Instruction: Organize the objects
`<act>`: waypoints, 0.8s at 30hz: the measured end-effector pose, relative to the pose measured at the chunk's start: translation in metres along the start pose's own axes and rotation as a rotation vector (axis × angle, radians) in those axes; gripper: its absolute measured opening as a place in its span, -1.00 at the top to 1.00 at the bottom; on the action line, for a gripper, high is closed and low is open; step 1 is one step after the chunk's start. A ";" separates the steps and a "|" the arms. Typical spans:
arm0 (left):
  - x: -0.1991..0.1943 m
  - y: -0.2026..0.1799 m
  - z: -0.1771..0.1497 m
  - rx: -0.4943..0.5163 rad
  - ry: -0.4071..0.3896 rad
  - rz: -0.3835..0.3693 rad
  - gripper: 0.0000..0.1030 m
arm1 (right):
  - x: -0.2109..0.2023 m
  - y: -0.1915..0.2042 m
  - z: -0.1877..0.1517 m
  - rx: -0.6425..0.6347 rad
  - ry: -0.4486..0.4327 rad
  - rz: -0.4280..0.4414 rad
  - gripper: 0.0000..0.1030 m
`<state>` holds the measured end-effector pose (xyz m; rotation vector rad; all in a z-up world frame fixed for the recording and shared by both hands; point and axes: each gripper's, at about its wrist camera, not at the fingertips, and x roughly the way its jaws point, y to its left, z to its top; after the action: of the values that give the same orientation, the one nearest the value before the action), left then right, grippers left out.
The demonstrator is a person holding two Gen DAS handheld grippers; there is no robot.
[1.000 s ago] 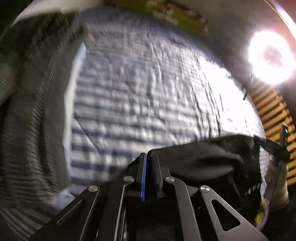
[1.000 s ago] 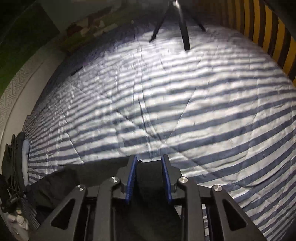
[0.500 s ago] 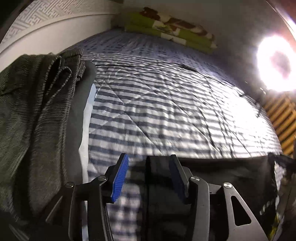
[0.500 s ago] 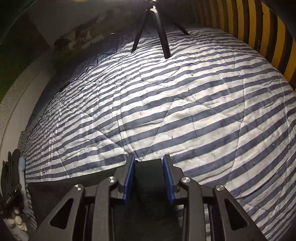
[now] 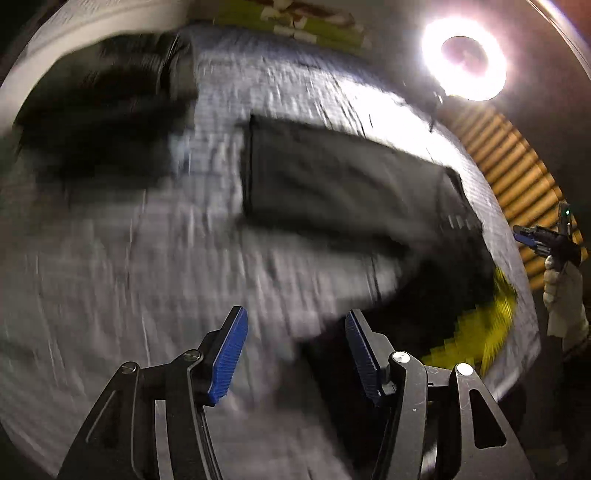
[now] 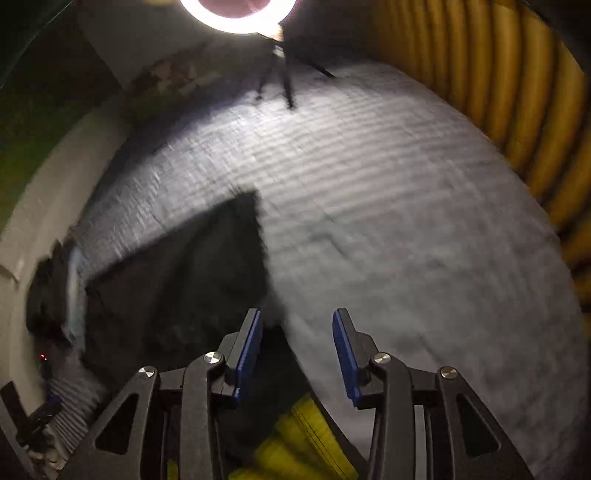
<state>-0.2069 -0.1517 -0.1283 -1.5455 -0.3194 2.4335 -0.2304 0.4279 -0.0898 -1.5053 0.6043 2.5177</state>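
A black garment [image 5: 332, 181] lies spread flat on the striped bedspread [image 5: 129, 258], with a yellow patch [image 5: 480, 332] at its near end. My left gripper [image 5: 295, 352] hovers short of it, jaws opening, blue pads apart with nothing pressed between them. In the right wrist view the same garment [image 6: 177, 280] lies ahead to the left, its yellow part [image 6: 295, 443] under the gripper. My right gripper [image 6: 297, 343] is also opening and holds nothing. It shows too at the left wrist view's right edge [image 5: 532, 238], held by a white-gloved hand [image 5: 565, 295]. Both views are motion-blurred.
A pile of dark folded clothes [image 5: 103, 110] sits at the bed's left side, seen also as the pile [image 6: 51, 295]. A ring light [image 5: 463, 59] on a tripod [image 6: 280, 81] stands at the far end. A yellow-striped wall [image 6: 517, 92] borders the right; green pillows [image 5: 295, 22] lie at the head.
Both grippers were shut on the black garment; they have let it go and drawn back. The garment now lies flat ahead of them, and both pairs of jaws stand wider.
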 end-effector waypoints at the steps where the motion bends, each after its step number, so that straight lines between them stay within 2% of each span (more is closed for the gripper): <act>1: -0.002 -0.004 -0.022 -0.013 0.026 -0.018 -0.15 | -0.004 -0.008 -0.016 -0.001 0.011 -0.023 0.30; 3: -0.003 -0.014 -0.063 -0.021 0.093 -0.057 -0.17 | -0.011 -0.024 -0.049 0.015 0.033 -0.053 0.29; 6: -0.004 -0.032 -0.110 0.018 0.125 -0.055 -0.18 | -0.019 -0.043 -0.085 0.061 0.059 -0.041 0.26; 9: -0.007 -0.049 -0.135 0.055 0.132 -0.062 -0.19 | -0.025 -0.058 -0.110 0.114 0.063 -0.020 0.18; 12: -0.009 -0.078 -0.151 0.208 0.093 0.013 -0.23 | -0.032 -0.063 -0.122 0.145 0.050 -0.013 0.14; 16: -0.008 -0.112 -0.163 0.412 0.080 0.040 -0.37 | -0.037 -0.062 -0.129 0.170 0.037 0.009 0.09; 17: -0.004 -0.121 -0.165 0.469 0.076 0.068 -0.37 | -0.035 -0.059 -0.130 0.173 0.042 0.020 0.07; 21: 0.011 -0.136 -0.167 0.595 0.083 0.138 -0.37 | -0.017 -0.048 -0.125 0.181 0.066 0.005 -0.01; 22: 0.014 -0.137 -0.168 0.618 0.089 0.144 -0.35 | -0.010 -0.047 -0.124 0.196 0.074 -0.008 -0.01; 24: 0.020 -0.139 -0.170 0.665 0.091 0.162 0.08 | -0.001 -0.051 -0.124 0.238 0.098 0.014 -0.01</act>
<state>-0.0490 -0.0040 -0.1730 -1.3920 0.5957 2.2227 -0.1127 0.4238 -0.1542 -1.5462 0.8961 2.2948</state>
